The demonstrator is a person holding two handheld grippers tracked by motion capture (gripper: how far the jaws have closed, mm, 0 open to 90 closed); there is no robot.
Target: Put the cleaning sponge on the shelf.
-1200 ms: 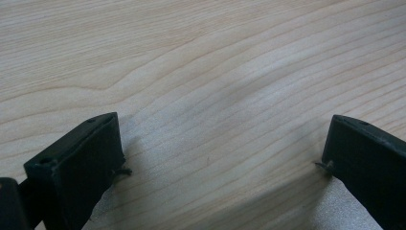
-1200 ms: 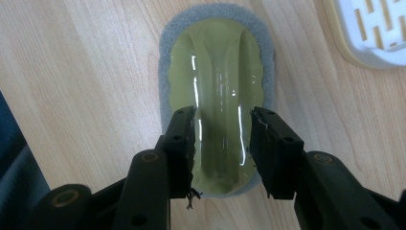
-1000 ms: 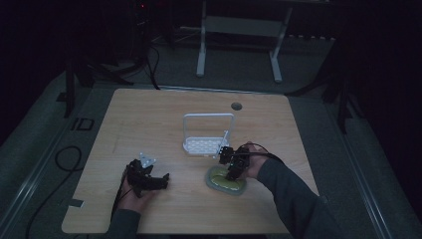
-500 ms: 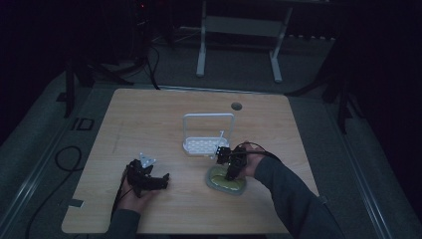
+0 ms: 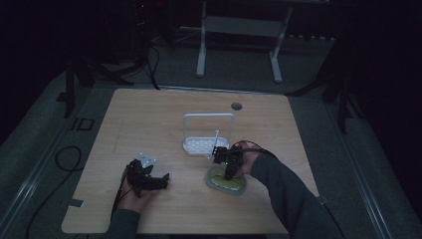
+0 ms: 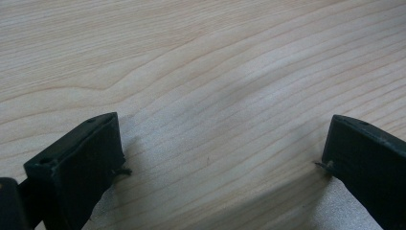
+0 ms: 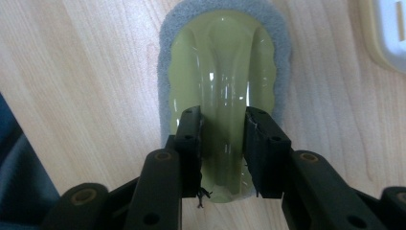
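A scrubbing pad (image 5: pixel 227 184) with a glossy yellow-green plastic grip on grey foam (image 7: pixel 222 57) lies flat on the wooden table, right of centre near the front. My right gripper (image 5: pixel 226 170) points down onto it. Its jaws have just been closing, and in the right gripper view the gripper (image 7: pixel 222 115) stands with its two pads against the sides of the grip's raised middle ridge. My left gripper (image 5: pixel 160 181) rests low at the front left. In the left gripper view it (image 6: pixel 222 123) is open, with bare wood between the jaws.
A white plastic rack (image 5: pixel 208 145) with a tall hoop handle stands just behind the pad, and its corner (image 7: pixel 390 33) shows close by. A round cable hole (image 5: pixel 236 106) sits near the table's far edge. Dark floor and stands surround the table.
The right hand has edged slightly left over the pad. The left hand has kept still.
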